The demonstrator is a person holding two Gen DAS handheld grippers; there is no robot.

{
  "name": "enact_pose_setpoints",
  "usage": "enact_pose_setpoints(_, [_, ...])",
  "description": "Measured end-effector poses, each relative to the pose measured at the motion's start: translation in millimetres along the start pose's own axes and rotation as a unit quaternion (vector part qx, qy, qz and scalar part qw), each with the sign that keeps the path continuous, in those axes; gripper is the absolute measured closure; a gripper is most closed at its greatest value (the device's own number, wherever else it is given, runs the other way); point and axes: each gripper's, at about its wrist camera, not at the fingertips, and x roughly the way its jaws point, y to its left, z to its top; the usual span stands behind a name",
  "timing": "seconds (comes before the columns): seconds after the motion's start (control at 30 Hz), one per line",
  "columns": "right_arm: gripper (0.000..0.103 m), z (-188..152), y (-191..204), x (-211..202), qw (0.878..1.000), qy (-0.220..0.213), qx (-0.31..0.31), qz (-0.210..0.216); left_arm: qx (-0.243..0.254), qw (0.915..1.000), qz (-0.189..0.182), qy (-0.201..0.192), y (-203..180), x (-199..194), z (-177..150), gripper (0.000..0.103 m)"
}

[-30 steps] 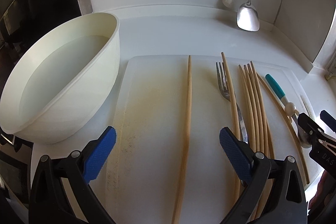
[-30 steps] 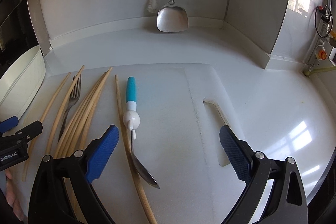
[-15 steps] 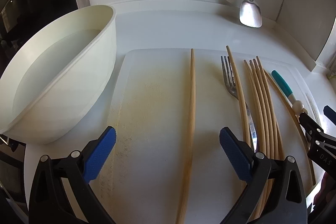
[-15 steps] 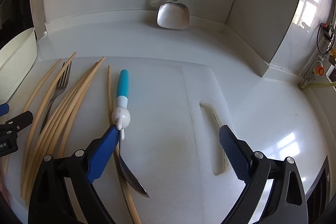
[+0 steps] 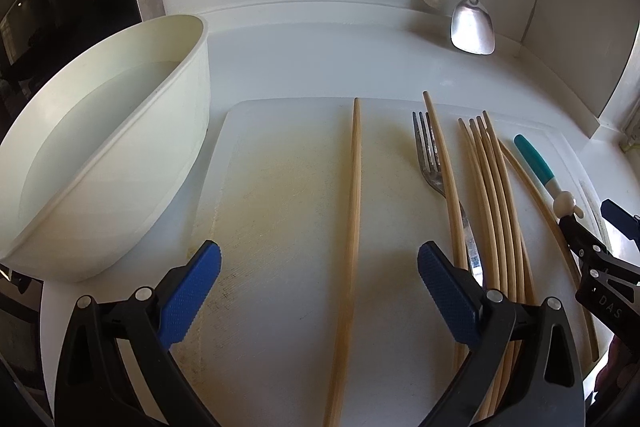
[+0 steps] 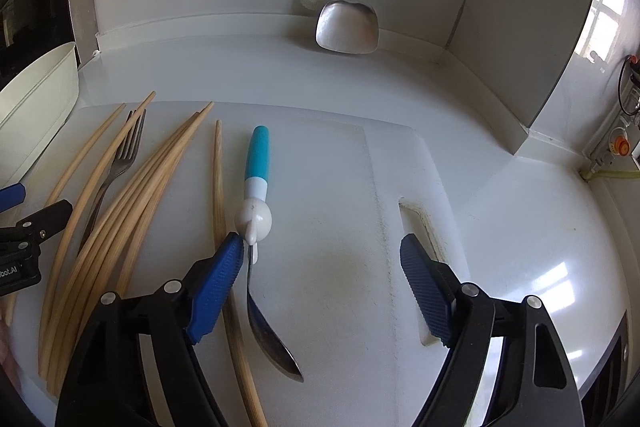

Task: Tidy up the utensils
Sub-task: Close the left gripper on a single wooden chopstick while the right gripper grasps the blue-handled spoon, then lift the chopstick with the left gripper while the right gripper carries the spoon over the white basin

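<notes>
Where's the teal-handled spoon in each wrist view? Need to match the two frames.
Left wrist: spoon at the far right of the cutting board, just beyond the right gripper.
Right wrist: spoon left of centre, its neck beside the right gripper's left pad.
Shared landmark: the metal spatula hanging on the back wall.

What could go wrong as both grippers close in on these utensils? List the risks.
1. The right gripper, jaws just closing, straddles the spoon, but its left pad sits over a chopstick alongside; it may grab both.
2. The left gripper straddles a lone chopstick; closing could roll it flat on the cutting board.
</notes>
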Motion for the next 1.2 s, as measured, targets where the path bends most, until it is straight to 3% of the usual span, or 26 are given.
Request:
enact_pose_setpoints(0.17, [0.031,1,1,2,1.0,-0.002,0.0,0.01,0.01,0.9999,-0.006,0.001,-5,1,2,0.007])
enact_pose_setpoints(0.33, [0.037,3,3,3,1.0,-0.003,-0.001,0.017,0.018,0.9997,-0.015,-0.009,-6,-4,0,0.021])
enact_pose_setpoints(0.57, [0.041,3,6,3,1.0,-0.002,-0.005,0.029,0.028,0.9992,-0.023,-0.018,-6,-9,-2,0.045])
enact_pose_setpoints(0.77, [0.056,4,11,2,0.999,-0.001,-0.008,0.044,0.041,0.9982,-0.039,-0.017,-14,-11,0,0.073])
enact_pose_setpoints(0.93, [0.076,4,17,1,0.998,-0.004,-0.02,0.059,0.025,0.9974,-0.067,-0.004,-9,-8,7,0.096])
enact_pose_setpoints(1.03, [0.084,3,20,0,0.997,-0.005,-0.023,0.069,0.022,0.9968,-0.077,-0.003,-8,-8,6,0.096])
enact_pose_setpoints(1.2, [0.085,3,17,0,0.997,-0.007,-0.014,0.077,0.038,0.9969,-0.068,-0.015,-14,-11,1,0.096])
